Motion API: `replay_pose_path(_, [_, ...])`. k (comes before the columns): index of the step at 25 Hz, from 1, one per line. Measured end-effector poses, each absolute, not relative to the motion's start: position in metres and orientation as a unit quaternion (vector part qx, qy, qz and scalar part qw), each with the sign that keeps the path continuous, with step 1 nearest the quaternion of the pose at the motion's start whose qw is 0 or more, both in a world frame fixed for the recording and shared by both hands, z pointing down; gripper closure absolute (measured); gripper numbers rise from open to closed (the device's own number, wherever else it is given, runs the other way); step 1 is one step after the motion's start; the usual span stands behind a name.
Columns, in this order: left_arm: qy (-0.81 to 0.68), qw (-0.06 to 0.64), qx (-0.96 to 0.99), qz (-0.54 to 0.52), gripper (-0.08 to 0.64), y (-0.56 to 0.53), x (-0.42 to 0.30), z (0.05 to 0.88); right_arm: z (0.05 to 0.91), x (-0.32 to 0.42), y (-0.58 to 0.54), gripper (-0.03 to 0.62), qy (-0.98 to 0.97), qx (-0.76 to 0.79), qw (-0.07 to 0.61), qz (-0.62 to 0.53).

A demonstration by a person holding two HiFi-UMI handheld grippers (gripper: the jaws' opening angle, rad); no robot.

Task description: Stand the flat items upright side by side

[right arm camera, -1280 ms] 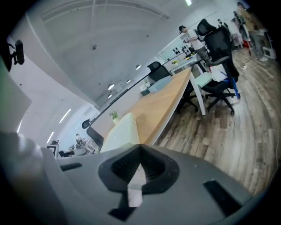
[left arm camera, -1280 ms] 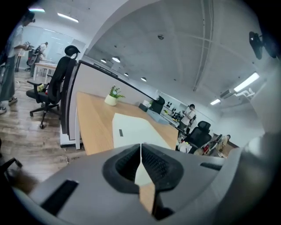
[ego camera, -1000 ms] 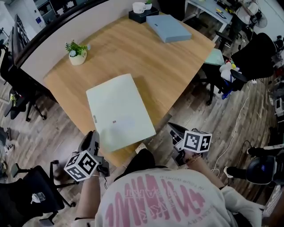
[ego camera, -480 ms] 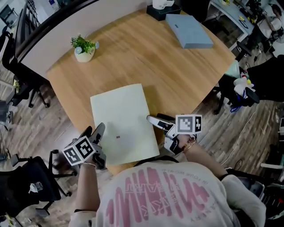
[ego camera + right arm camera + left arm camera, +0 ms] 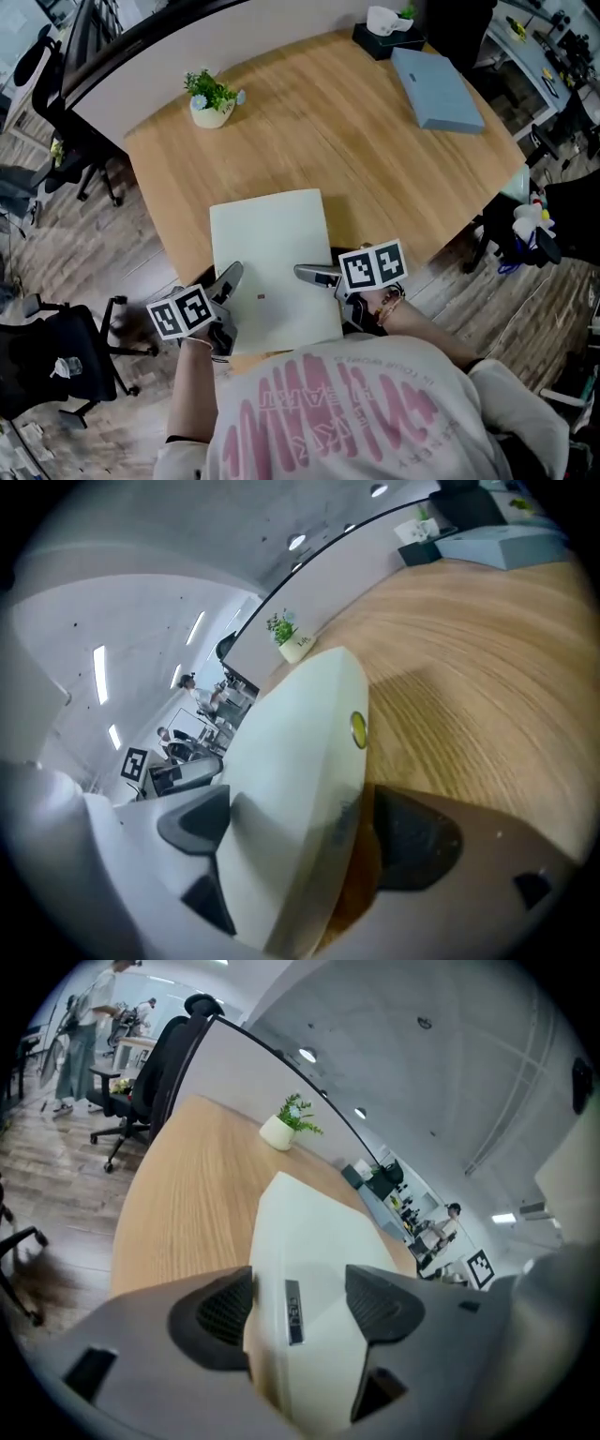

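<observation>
Left gripper (image 5: 228,281), its jaws wide after just opening, is straddling the pale folder (image 5: 272,248) at its 7 o'clock edge. Right gripper (image 5: 309,275), jaws just spreading wider, is straddling its 4 o'clock edge. The pale folder is lying flat at the table's (image 5: 347,159) 6 o'clock, and a blue folder (image 5: 436,86) is lying flat at 1 o'clock.

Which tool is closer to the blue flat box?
Right. The right tool straddles the pale green flat case on the edge nearer the blue flat box; the left tool straddles its far edge. Both tools' jaws have just been opening.
</observation>
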State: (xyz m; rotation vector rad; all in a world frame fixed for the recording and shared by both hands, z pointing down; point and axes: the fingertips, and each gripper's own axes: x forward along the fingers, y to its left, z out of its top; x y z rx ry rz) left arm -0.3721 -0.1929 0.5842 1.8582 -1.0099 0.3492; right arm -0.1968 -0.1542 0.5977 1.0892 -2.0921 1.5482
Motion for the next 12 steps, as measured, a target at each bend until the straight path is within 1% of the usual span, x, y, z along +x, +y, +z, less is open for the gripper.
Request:
replay_pose_path(1, [-0.415,0.483,0.758,0.141,0.253,-0.192,-0.367,0.583,0.598,-0.197,-0.158,0.114,-0.734,0.376,0.164,0.541])
replay_pose_path(2, [-0.417,0.488,0.753,0.145,0.253,-0.192,-0.362,0.583,0.598,-0.196,-0.163,0.126,-0.735,0.375,0.168,0.540])
replay_pose_path(6, [-0.416,0.498,0.734,0.200,0.235,-0.189,-0.329,0.585,0.596,-0.172,-0.188,0.117,-0.755,0.354,0.211,0.510])
replay_pose_path(12, [-0.389,0.535,0.713,0.234,0.215,-0.186,-0.273,0.586,0.585,-0.119,-0.213,0.117,-0.787,0.310,0.257,0.467])
